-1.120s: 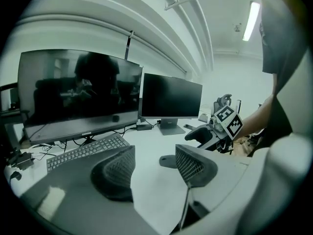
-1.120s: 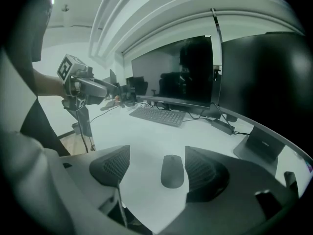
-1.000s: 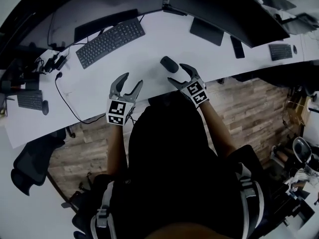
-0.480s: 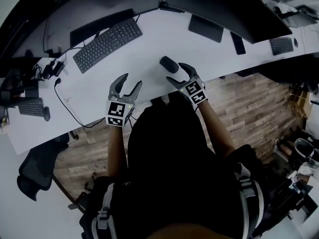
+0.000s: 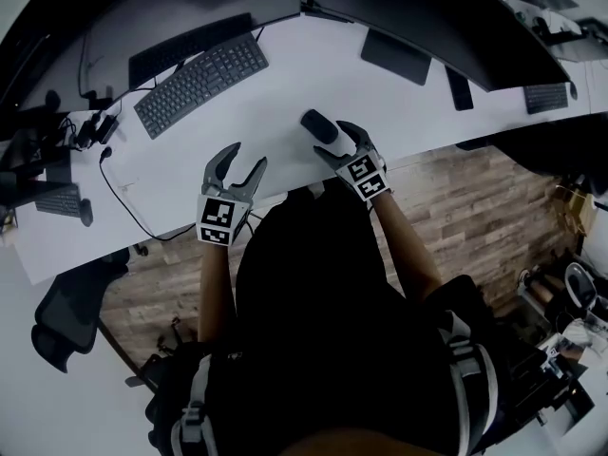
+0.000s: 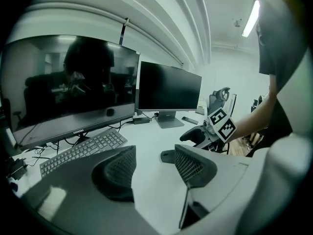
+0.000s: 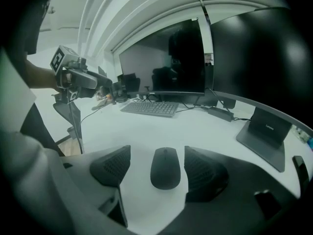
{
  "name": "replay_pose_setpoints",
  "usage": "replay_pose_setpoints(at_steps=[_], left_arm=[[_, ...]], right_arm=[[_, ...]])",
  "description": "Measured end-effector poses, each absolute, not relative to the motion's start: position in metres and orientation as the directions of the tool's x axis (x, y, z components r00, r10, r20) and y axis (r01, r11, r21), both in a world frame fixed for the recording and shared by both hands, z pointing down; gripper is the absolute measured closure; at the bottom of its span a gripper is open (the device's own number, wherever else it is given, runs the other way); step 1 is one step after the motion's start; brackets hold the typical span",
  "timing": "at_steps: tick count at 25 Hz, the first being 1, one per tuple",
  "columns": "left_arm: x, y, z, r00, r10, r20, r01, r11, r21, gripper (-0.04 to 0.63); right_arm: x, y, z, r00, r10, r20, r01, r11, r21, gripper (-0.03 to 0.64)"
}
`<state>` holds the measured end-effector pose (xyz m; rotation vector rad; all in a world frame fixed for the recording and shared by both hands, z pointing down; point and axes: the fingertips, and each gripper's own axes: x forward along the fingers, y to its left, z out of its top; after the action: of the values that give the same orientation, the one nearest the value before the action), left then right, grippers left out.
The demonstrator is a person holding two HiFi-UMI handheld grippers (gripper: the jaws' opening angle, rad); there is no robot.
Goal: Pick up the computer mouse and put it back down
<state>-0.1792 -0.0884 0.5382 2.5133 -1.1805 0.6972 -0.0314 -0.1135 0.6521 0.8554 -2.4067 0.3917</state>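
On tabletop (image 5: 285, 84), near front edge: computer mouse (image 5: 317, 124), black, lying flat, well to the right of the keyboard (image 5: 199, 82) and in front of the big dark monitor (image 5: 427, 17).

Right gripper (image 5: 334, 141): jaws wide apart, one on each side of the mouse. Right gripper view shows the mouse (image 7: 165, 168) centred between the two ribbed pads (image 7: 115, 166), with a strip of bare white surface visible on either side of it. No contact seen, and the mouse rests on the tabletop.

Left gripper (image 5: 245, 158): over the tabletop edge, well left of the mouse, jaws spread wide. Left gripper view confirms the left gripper (image 6: 154, 163) has nothing between its jaws but white surface. The right gripper's marker cube (image 6: 220, 124) shows beyond it, to the right.

Keyboard lies askew at far left, with cables trailing off toward the left end.
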Motion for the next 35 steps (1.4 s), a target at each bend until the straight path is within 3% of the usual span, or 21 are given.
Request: replay_pose_setpoints(at_steps=[18, 35], left_arm=[[-0.185, -0.092, 0.561, 0.495, -0.603, 0.626, -0.799, -0.599, 0.054, 0.35], [-0.198, -0.083, 0.561, 0.46, -0.631, 0.625, -0.823, -0.567, 0.034, 0.37]], right_arm=[[-0.044, -0.137, 0.715, -0.649, -0.401, 0.647, -0.612, 0.78, -0.131, 0.276], [-0.048, -0.142, 0.735, -0.574, -0.411, 0.708, -0.609, 0.792, -0.033, 0.316]])
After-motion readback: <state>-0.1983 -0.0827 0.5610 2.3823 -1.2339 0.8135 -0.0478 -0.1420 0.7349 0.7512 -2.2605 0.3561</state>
